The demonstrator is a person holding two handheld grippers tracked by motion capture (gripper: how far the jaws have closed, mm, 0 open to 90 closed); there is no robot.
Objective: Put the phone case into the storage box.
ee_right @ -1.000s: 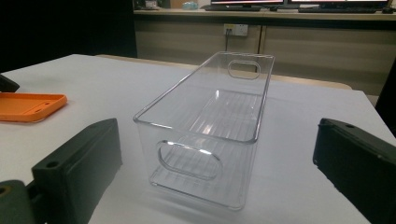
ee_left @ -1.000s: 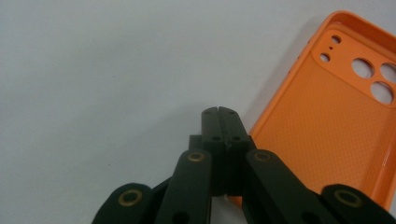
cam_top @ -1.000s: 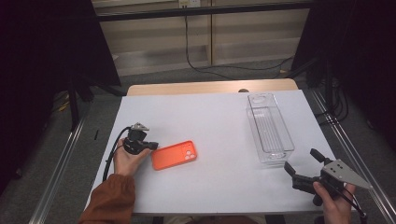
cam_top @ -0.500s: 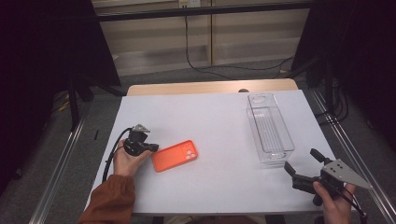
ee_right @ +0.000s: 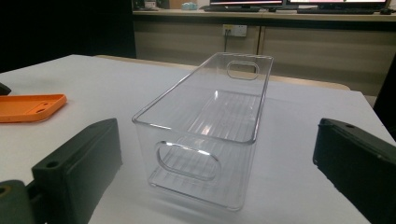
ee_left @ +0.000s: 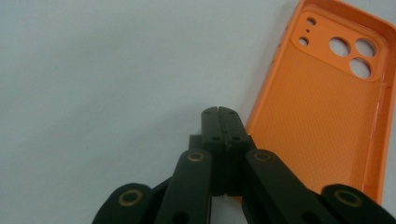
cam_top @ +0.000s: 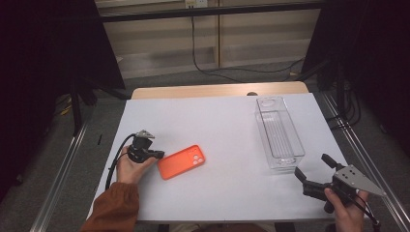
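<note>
Item 1: orange phone case. Lies flat on the white table, left of centre, hollow side up, camera cut-outs toward the far right end. In the left gripper view the case sits just to the right of the jaw tips; whether its edge touches them is hard to judge.

Item 2: left gripper. Held in the person's left hand, rust-coloured sleeve at the near left table edge. Jaws pressed together with nothing between them, tips low over the table beside the near-left end of the case. Black cable loops away to the left.

Item 3: right gripper. Held in the right hand at the near right corner, grey three-cornered plate on top. Jaws spread wide, holding nothing, aimed at the near end of the bin.

Item 4: clear plastic storage bin. Long, rectangular, with handle cut-outs at both ends; stands upright on the right side of the table, well apart from the case. Seen between the spread jaws in the right gripper view.
</note>
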